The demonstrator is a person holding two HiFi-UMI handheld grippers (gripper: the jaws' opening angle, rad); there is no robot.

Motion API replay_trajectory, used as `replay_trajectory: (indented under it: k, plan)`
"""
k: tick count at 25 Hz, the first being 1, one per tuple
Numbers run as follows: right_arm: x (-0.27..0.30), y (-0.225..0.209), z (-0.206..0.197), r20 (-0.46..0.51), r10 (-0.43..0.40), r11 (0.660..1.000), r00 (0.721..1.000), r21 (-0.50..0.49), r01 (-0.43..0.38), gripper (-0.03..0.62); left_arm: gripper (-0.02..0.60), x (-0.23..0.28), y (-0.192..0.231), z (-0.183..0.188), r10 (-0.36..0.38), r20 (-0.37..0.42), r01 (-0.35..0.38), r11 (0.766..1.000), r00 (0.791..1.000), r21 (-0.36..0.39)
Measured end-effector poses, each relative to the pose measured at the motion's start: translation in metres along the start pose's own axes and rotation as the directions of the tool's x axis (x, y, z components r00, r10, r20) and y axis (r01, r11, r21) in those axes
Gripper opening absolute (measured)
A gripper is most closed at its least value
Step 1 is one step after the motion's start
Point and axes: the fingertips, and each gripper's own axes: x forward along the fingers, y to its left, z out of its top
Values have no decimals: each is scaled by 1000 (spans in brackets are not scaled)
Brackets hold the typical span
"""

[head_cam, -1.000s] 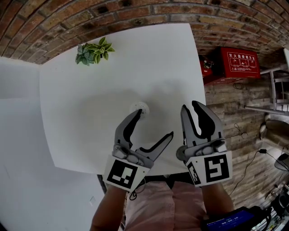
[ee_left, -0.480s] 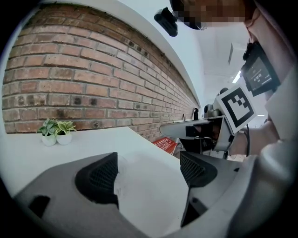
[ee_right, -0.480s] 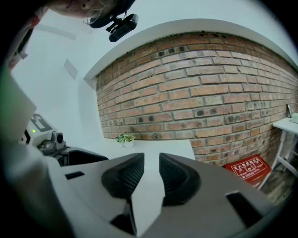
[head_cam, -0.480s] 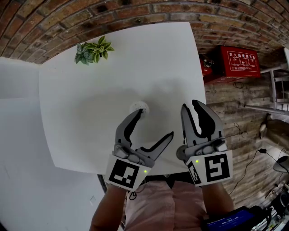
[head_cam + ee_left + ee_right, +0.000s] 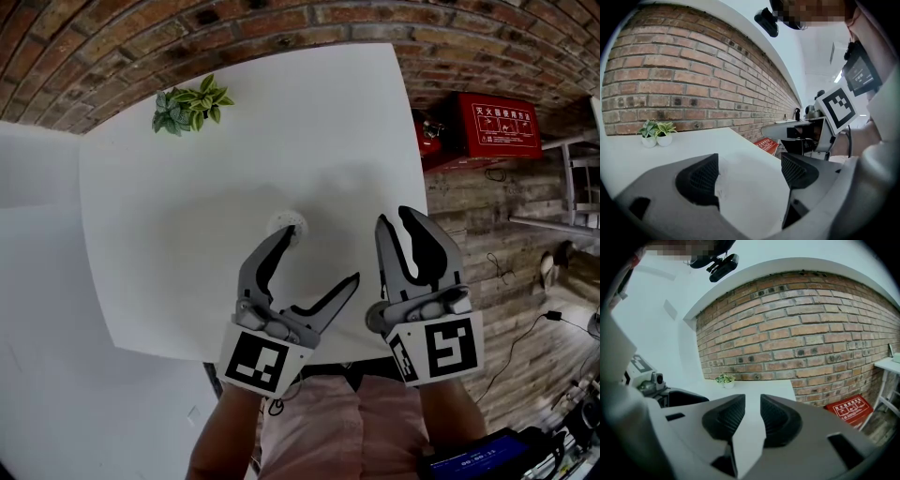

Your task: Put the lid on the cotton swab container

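A small round white container (image 5: 288, 223) sits on the white table (image 5: 187, 234); whether its lid is on I cannot tell. My left gripper (image 5: 321, 255) hovers over the table's near edge, its jaws wide apart and empty, with the upper fingertip right beside the container. In the left gripper view (image 5: 750, 173) a pale translucent edge of the container (image 5: 720, 182) shows by the left pad. My right gripper (image 5: 395, 220) is to the right, its jaws a narrow gap apart with nothing between them, as the right gripper view (image 5: 753, 416) confirms. No separate lid is visible.
A small potted plant (image 5: 190, 105) stands at the table's far left corner, against the brick wall (image 5: 281, 14). A red fire-equipment box (image 5: 497, 127) sits on the wooden floor right of the table. Cables lie on the floor at the right.
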Motion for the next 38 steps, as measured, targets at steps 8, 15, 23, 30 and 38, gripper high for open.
replay_trajectory:
  k: [8,15,23,30,38]
  plan:
    - [1,0,1,4,1,1000,1000,-1,-1,104,426,-2,-3,7,-9,3,9,1000,1000,0]
    - [2,-1,2,3,1,1000,1000,4,-1,104,426,0,-3,2,-11,-15,11,1000,1000,-5]
    - [2,-4,-2,-1,-1,1000,1000,15,1,104,428,4,-4,-4,-19,-41,20,1000,999,15]
    - [2,-4,0,7,1,1000,1000,14,-1,104,431,3,-4,0,-11,-28,12,1000,1000,13]
    - [-15,6,33,68,32,999,997,-15,-31,104,385,-32,4,47,113,114,-113,994,987,-10]
